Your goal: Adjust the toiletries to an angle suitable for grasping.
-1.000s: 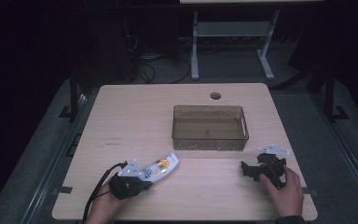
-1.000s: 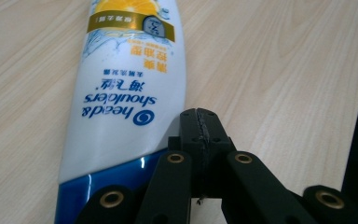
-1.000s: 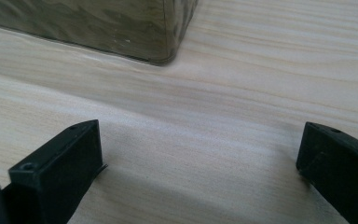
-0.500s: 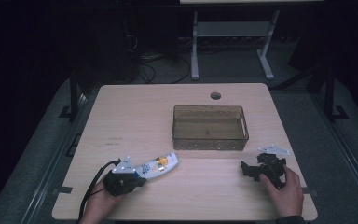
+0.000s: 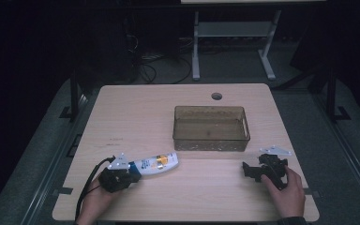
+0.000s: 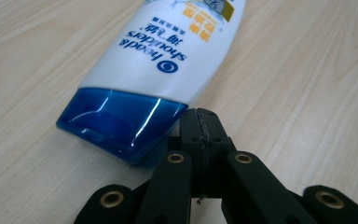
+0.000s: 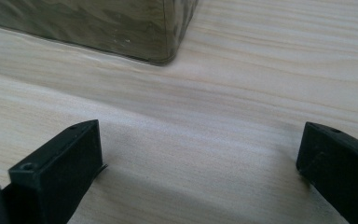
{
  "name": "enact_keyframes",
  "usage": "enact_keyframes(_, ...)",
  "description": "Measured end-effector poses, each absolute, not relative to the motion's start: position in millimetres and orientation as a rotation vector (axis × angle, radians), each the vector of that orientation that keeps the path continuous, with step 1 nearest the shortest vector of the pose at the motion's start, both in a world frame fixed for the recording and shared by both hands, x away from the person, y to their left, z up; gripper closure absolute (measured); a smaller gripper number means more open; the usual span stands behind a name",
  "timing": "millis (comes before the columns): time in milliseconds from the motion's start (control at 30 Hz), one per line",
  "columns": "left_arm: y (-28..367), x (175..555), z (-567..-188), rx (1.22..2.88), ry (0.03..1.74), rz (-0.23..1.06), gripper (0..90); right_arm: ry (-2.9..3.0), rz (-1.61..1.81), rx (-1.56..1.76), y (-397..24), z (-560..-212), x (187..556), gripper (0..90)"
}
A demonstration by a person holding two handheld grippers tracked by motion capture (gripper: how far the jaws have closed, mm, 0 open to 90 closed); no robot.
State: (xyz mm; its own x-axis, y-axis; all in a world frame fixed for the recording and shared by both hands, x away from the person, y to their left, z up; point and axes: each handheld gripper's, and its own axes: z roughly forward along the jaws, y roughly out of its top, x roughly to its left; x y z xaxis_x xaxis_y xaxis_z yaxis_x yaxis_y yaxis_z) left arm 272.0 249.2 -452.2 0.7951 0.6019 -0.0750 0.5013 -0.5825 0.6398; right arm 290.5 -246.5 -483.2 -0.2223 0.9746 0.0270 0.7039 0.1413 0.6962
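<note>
Two tools | left tool closed (bottle cropped) | right tool wide

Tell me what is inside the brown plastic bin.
The bin looks empty: through its open top the high view shows only its bare bottom, with no item in it. The tinted near wall blurs the strip just behind it, so anything tiny there can't be ruled out.

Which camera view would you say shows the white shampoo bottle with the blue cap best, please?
The left gripper view: the white shampoo bottle with the blue cap lies close up, its label readable. The high view shows the whole bottle lying small on the wooden table. The right gripper view looks toward the brown translucent bin.
</note>
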Motion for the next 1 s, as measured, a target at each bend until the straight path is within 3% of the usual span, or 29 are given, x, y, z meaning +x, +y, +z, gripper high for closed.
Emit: enact_keyframes(1000,269,291,-456,2.258,0.91,0.264,89.6,1.99,0.832,1.606,-246,-483,290,0.0)
